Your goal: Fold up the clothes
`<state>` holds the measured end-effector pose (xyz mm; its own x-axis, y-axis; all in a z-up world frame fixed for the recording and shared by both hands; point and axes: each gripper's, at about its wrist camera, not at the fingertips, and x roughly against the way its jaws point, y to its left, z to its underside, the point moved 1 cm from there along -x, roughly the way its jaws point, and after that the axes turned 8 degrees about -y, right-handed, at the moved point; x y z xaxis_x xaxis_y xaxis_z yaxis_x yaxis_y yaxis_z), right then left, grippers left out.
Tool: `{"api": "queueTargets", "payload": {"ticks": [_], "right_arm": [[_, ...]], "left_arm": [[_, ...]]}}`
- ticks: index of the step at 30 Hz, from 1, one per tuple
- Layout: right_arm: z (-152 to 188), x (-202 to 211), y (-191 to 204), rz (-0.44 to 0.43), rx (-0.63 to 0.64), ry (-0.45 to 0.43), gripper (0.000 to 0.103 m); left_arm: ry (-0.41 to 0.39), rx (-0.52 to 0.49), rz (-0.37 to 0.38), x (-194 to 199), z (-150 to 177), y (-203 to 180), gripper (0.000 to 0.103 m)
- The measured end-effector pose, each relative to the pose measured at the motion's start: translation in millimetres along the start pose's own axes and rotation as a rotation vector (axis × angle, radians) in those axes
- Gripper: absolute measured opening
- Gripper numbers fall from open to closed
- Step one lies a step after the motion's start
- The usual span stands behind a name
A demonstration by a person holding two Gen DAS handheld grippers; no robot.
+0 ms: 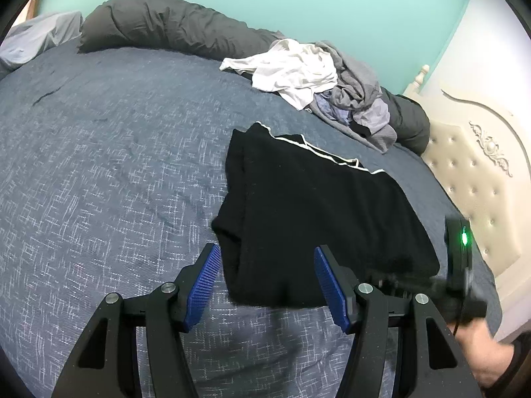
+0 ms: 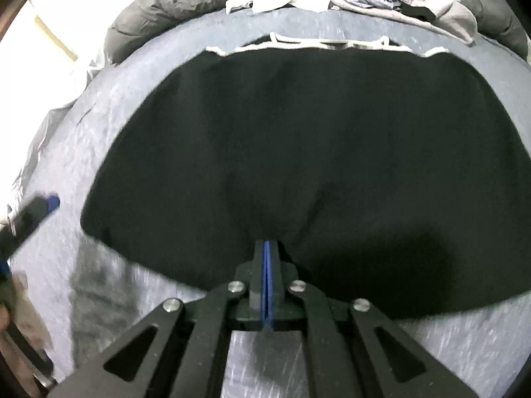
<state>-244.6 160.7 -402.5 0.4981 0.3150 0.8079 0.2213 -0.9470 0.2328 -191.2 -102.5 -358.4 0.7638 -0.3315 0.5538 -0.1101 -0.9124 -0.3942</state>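
Right gripper (image 2: 267,247): blue pads pressed together, pinching the near edge of the black garment (image 2: 298,152), which puckers at the tips. Left gripper (image 1: 265,265): jaws apart and empty, poised above the garment's near-left corner, no pad touching cloth. Black garment, white-trimmed along its far edge, lies spread on the blue bedcover (image 1: 99,165); beyond it a pile of white and grey clothes (image 1: 318,76), a dark grey duvet (image 1: 166,23), and a cream tufted headboard (image 1: 471,172).

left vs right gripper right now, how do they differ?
The left gripper is open with nothing clamped; the right gripper is shut, pinching the near edge of the black garment. The left hangs over the garment's corner. Both have blue pads.
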Motion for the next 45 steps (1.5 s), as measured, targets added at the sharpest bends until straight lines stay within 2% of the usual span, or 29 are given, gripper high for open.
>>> {"api": "queueTargets", "payload": {"ticks": [3, 6, 8, 11, 13, 16, 19, 25, 33, 37, 42, 45], "right_arm": [[17.9, 1.9, 0.5, 0.004, 0.016, 0.021, 0.0], [21.3, 10.2, -4.0, -0.001, 0.01, 0.02, 0.0], [6.9, 18.7, -6.0, 0.006, 0.009, -0.043, 0.0], [-24.9, 13.6, -9.1, 0.016, -0.021, -0.082, 0.0], [-42.6, 0.9, -10.4, 0.023, -0.026, -0.073, 0.0], [-47.9, -15.8, -7.0, 0.044, -0.007, -0.041, 0.0], [-29.1, -21.3, -11.4, 0.052, 0.002, -0.015, 0.0], [5.2, -0.1, -3.8, 0.034, 0.008, -0.01, 0.0], [-14.4, 7.4, -10.2, 0.058, 0.006, -0.082, 0.0], [2.3, 8.7, -14.8, 0.037, -0.012, -0.065, 0.001], [33.1, 42.9, -22.5, -0.055, -0.059, -0.078, 0.0], [39.6, 70.2, -44.2, -0.038, -0.093, -0.156, 0.0]], "left_arm": [[-0.002, 0.003, -0.001, 0.6, -0.7, 0.9, 0.063], [-0.004, 0.005, -0.002, 1.8, -0.8, 0.9, 0.064], [-0.008, 0.003, -0.003, 3.1, -1.3, 0.8, 0.064], [-0.009, 0.003, -0.004, 3.2, -1.8, 1.6, 0.064], [-0.005, 0.003, -0.005, 2.2, -1.6, 2.0, 0.064], [-0.004, 0.005, -0.006, 1.6, -1.9, 3.6, 0.064], [-0.003, 0.009, -0.009, 0.7, -2.1, 5.5, 0.064], [-0.003, 0.006, -0.008, 1.9, -1.2, 3.4, 0.064], [-0.005, 0.006, -0.014, 2.1, -1.4, 3.5, 0.065], [0.003, 0.037, -0.028, -1.1, -1.4, 12.4, 0.065], [0.023, 0.092, -0.031, -4.6, 0.9, 24.6, 0.066], [0.041, 0.127, -0.024, -6.7, 3.2, 27.1, 0.066]]}}
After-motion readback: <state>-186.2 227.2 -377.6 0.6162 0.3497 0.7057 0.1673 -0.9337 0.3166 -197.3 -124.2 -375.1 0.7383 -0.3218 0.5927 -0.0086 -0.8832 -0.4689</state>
